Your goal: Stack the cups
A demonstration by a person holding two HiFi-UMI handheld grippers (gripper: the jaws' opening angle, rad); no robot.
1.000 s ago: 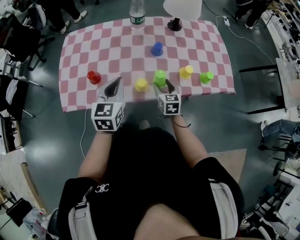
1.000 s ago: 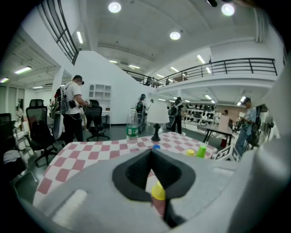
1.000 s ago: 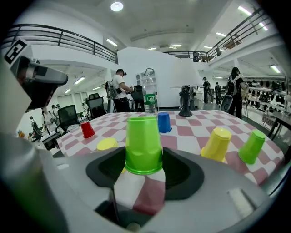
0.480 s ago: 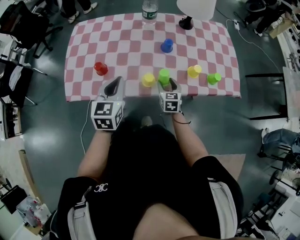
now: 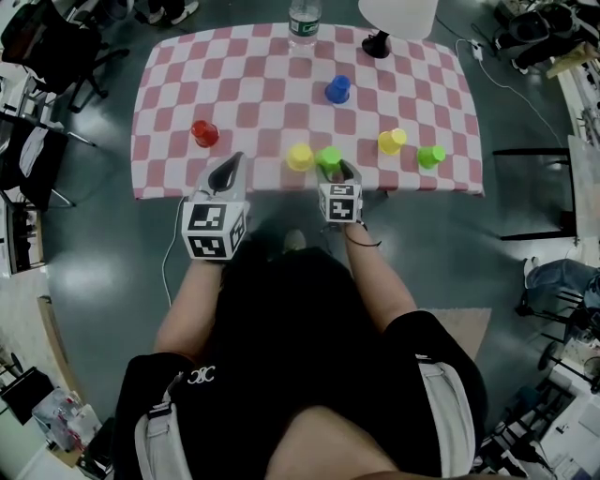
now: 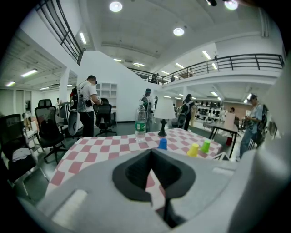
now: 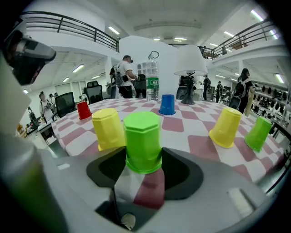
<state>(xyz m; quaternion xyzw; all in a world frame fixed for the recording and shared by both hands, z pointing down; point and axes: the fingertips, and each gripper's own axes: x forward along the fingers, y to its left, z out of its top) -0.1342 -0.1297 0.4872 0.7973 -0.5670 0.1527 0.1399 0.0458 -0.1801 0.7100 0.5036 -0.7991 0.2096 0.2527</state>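
The upside-down green cup (image 7: 143, 141) stands near the bench's (image 5: 244, 94) front edge, just beside a yellow cup (image 5: 300, 157). It sits between the right gripper's (image 5: 335, 172) parted jaws, unpressed, its rim partly hidden from above. The left gripper (image 5: 228, 172), jaws together and empty, hangs over that edge. The bottle (image 5: 304, 19) is cut off.

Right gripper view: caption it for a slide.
Open right hand-held gripper around an inverted green cup, a yellow cup beside it.

Six upside-down cups, unstacked: green cup (image 5: 328, 157) midway, yellow (image 5: 300, 157) beside at nine o'clock, red (image 5: 203, 132) beyond, blue (image 5: 337, 89) at twelve, another yellow (image 5: 392, 141) and another green (image 5: 430, 156) at three.
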